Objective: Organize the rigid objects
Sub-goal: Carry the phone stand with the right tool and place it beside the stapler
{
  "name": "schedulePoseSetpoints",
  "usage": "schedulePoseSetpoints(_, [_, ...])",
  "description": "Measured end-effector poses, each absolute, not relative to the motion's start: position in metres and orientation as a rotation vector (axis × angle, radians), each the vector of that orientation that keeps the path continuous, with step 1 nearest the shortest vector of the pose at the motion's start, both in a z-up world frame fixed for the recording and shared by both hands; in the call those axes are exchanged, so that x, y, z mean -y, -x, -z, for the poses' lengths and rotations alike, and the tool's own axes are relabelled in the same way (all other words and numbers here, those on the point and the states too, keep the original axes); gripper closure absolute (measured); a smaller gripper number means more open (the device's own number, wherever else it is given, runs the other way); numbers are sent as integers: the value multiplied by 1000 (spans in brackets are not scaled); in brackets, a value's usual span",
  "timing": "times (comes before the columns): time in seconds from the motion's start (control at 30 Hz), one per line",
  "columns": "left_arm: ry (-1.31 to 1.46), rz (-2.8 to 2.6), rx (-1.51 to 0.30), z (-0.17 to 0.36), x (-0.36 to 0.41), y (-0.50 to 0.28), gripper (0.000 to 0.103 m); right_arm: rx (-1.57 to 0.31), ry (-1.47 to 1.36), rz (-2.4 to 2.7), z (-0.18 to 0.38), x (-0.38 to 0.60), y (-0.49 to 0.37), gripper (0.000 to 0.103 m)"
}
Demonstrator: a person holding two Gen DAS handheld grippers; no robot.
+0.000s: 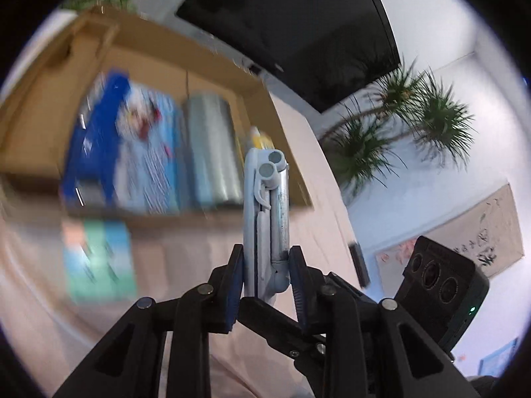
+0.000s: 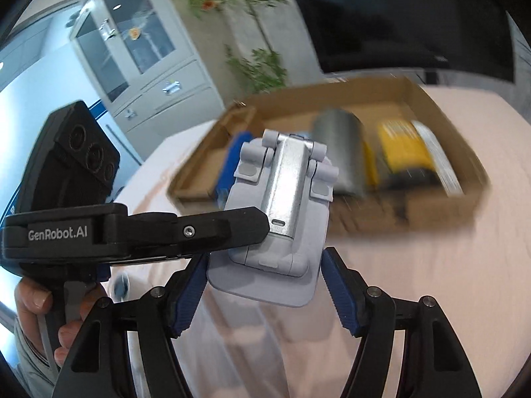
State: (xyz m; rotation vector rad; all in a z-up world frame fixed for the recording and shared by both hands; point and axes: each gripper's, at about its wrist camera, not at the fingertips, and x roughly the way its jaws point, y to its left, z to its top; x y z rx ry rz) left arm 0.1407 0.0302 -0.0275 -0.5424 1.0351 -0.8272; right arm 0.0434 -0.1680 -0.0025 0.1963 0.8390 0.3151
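Observation:
A folded pale-blue and silver phone stand (image 1: 265, 219) is clamped edge-on between the blue pads of my left gripper (image 1: 265, 278), held in the air in front of a cardboard box (image 1: 39, 126). In the right wrist view the same stand (image 2: 278, 212) shows flat-on, with the left gripper (image 2: 265, 229) reaching in from the left and gripping it. My right gripper (image 2: 264, 282) has its blue pads on both sides of the stand's base plate; I cannot tell whether they touch it. The box (image 2: 441, 205) holds a blue book, a grey cylinder (image 2: 341, 152) and a yellow pack (image 2: 405, 149).
A teal and blue box (image 1: 99, 258) lies on the pink table (image 1: 186, 265) in front of the cardboard box. A dark screen (image 1: 298, 33) and potted plants (image 1: 398, 116) stand behind. A glass cabinet (image 2: 139, 49) stands at the far left. A hand (image 2: 36, 301) holds the left gripper's handle.

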Motion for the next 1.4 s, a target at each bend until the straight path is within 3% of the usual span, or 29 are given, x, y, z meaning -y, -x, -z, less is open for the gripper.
schedulePoseSetpoints(0.2, [534, 756, -1074, 34, -43, -196, 78, -913, -202, -346, 1, 152, -121, 38])
schedulePoseSetpoints(0.3, [534, 725, -1117, 48, -45, -210, 80, -956, -232, -367, 6, 147, -143, 51])
schedulePoseSetpoints(0.37, [561, 719, -1121, 54, -50, -215, 78, -961, -190, -361, 11, 136, -155, 50])
schedulePoseSetpoints(0.7, [558, 649, -1150, 71, -65, -215, 73, -952, -84, -332, 27, 116, -154, 46])
schedulePoseSetpoints(0.8, [577, 632, -1152, 76, -66, -216, 73, -935, -3, -315, 35, 107, -157, 51])
schedulePoseSetpoints(0.87, [567, 619, -1140, 74, -65, -216, 73, -913, 34, -297, 36, 103, -157, 60])
schedulePoseSetpoints(1.23, [555, 571, -1028, 53, -90, -195, 73, -896, 18, -292, 47, 109, -168, 62])
schedulePoseSetpoints(1.3, [501, 546, -947, 36, -93, -178, 70, -882, -4, -298, 41, 114, -157, 57])
schedulePoseSetpoints(1.33, [466, 525, -902, 28, -94, -169, 67, -858, 1, -293, 36, 116, -148, 40])
schedulePoseSetpoints(1.37, [408, 483, -830, 15, -94, -153, 54, -832, 4, -289, 31, 117, -138, 16])
schedulePoseSetpoints(1.4, [379, 449, -778, 8, -96, -141, 41, -789, 10, -289, 26, 120, -128, 6])
